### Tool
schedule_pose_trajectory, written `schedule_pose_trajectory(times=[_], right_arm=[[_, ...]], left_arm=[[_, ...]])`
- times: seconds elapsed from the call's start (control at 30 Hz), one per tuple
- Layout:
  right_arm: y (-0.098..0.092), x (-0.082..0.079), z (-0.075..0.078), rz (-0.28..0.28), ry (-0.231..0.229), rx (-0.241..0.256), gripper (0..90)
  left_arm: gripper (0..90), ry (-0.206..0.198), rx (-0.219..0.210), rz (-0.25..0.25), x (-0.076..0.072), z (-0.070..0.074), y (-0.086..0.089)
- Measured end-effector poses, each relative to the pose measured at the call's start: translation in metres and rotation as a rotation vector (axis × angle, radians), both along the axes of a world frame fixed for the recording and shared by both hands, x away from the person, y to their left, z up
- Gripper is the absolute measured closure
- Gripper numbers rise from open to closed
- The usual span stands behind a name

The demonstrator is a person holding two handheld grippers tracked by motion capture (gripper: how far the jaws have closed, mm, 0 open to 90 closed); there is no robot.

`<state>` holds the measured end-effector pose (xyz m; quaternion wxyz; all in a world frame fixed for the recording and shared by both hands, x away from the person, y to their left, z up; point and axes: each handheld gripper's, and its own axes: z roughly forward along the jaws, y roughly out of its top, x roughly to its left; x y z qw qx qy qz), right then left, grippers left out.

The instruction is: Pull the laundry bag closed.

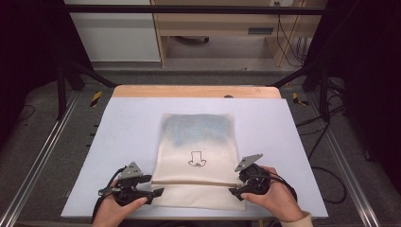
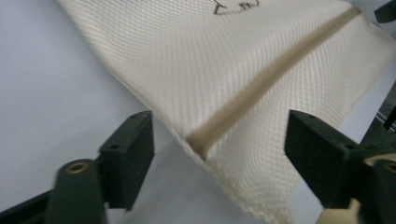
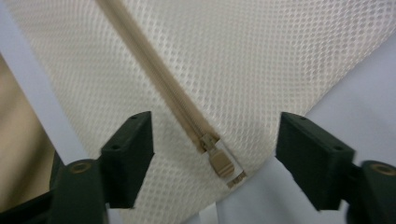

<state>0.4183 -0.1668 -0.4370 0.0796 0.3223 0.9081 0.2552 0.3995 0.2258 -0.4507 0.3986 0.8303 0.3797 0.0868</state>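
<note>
At the near edge of the table [image 1: 118, 123], centred between its side edges, a cream mesh bag [image 1: 198, 142] lies flat on the pale blue surface, its far end well short of the far edge. A small black line drawing [image 1: 196, 158] sits on the upper face. A tan zipper [image 1: 194, 182] runs across the bag parallel to the near edge. Left gripper [image 1: 156, 185], held in the left hand [image 1: 118, 208], sits at the bag's near-left side; jaws spread wide, the zipper's left end lying between them, no contact visible in the left gripper view. Right gripper [image 1: 235, 184], held in the right hand [image 1: 274, 196], sits at the near-right side; jaws likewise spread, with the zipper pull [image 3: 219, 161] between them, untouched, at the bag's corner.
</note>
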Motion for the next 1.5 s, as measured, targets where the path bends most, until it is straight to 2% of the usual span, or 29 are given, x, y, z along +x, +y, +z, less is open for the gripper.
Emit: schedule_pose_trajectory(times=[0.03,0.1,0.2,0.3,0.37,0.5,0.6,0.73,0.87,0.93,1.13,1.23,1.5], right_arm=[[0.002,0.002,0.000,-0.005,-0.010,-0.003,20.9],[0.005,0.007,0.002,-0.024,-0.024,-0.006,17.1],[0.009,0.017,0.009,-0.063,-0.050,-0.006,12.0],[0.012,0.030,0.019,-0.109,-0.082,-0.029,9.6],[0.012,0.036,0.025,-0.125,-0.088,-0.043,9.2],[0.006,0.048,0.037,-0.153,-0.105,-0.051,8.6],[-0.004,0.053,0.046,-0.177,-0.118,-0.049,8.9],[-0.018,0.052,0.052,-0.211,-0.138,-0.019,9.4],[-0.036,0.048,0.049,-0.250,-0.146,-0.010,11.2],[-0.042,0.046,0.046,-0.276,-0.134,-0.005,10.3],[-0.062,0.043,0.034,-0.332,-0.085,0.008,9.7],[-0.070,0.043,0.029,-0.354,-0.079,0.024,9.5],[-0.086,0.042,0.020,-0.388,-0.057,0.021,9.8]], left_arm=[[18.9,0.002,0.005,0.008,0.001,0.002,0.002],[13.0,-0.005,0.027,0.028,0.006,0.009,0.008],[9.8,-0.005,0.046,0.062,0.018,0.021,0.016],[8.6,-0.001,0.064,0.083,0.030,0.032,0.021],[8.1,-0.004,0.086,0.088,0.039,0.042,0.023],[7.9,0.006,0.122,0.091,0.054,0.052,0.029],[8.1,0.013,0.152,0.092,0.061,0.053,0.033],[8.2,0.025,0.212,0.092,0.065,0.047,0.038],[8.2,0.034,0.232,0.103,0.067,0.044,0.047],[8.2,0.035,0.237,0.110,0.067,0.043,0.051],[8.4,0.044,0.284,0.122,0.067,0.041,0.065],[8.5,0.037,0.299,0.139,0.067,0.041,0.072],[8.8,0.034,0.345,0.170,0.067,0.038,0.088]])
